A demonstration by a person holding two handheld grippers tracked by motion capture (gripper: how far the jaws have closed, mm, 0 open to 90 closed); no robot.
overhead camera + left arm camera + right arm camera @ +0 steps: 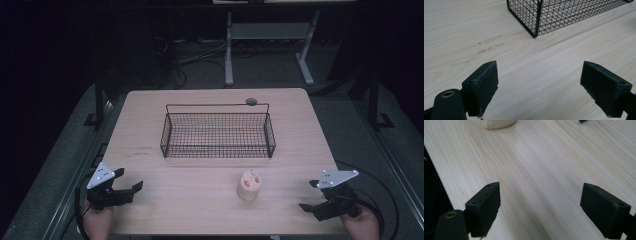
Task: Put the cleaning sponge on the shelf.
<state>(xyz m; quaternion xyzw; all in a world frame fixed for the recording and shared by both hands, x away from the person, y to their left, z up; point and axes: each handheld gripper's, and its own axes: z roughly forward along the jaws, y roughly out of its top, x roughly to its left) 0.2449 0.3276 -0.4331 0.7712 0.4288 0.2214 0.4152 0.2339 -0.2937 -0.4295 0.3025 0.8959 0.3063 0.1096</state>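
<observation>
Dark room beyond, with a white-legged frame and loose cables on the floor behind; in front, one pale wooden table. On it: one black wire basket, one small cream-coloured object, two hand-held grippers. Basket set at the middle of the table toward the far side, rectangular, open-topped, with a thin handle bar along its far rim (a small dark round knob at the bar's right end). Cream object upright on the near half, right of centre, well apart from the basket; roughly cylindrical, with hollows in its top, material hard to tell. Left gripper near the front left corner, jaws spread wide with bare wood between them; basket corner seen ahead in the left gripper view. Right gripper near the front right corner, jaws likewise wide apart and clamped on nothing; base of the cream object just visible at the top of the right gripper view. Broad open wood between both grippers and across the whole front strip; table's near edge close beside both hands.
</observation>
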